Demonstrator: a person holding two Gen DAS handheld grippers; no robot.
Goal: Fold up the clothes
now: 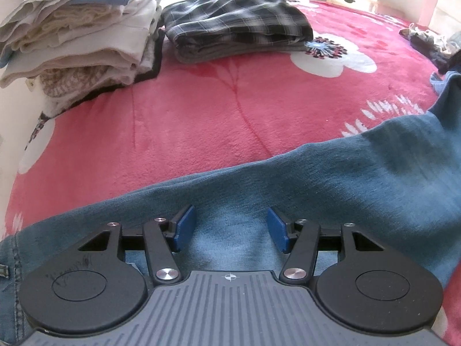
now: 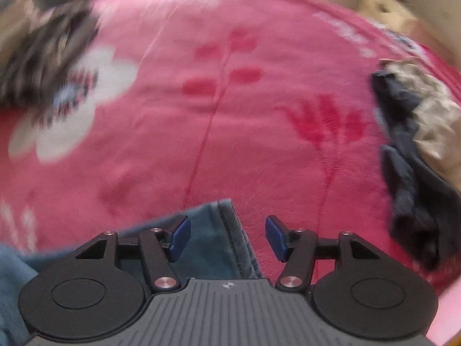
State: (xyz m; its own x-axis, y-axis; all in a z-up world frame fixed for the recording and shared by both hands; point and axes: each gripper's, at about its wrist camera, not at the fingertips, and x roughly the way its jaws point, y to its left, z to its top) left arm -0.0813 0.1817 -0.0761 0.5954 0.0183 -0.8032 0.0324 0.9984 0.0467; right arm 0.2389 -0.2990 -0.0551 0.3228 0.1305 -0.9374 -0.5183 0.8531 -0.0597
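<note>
Mostly bare blanket (image 1: 184, 132) beyond jeans (image 1: 317, 178) edge, both claws.

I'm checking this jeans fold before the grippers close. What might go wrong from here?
The left gripper, open, sits over mid-fabric of the jeans, so it may pinch a bunch rather than an edge. The right gripper, open, straddles the hem; one finger could catch the pink blanket too.
</note>
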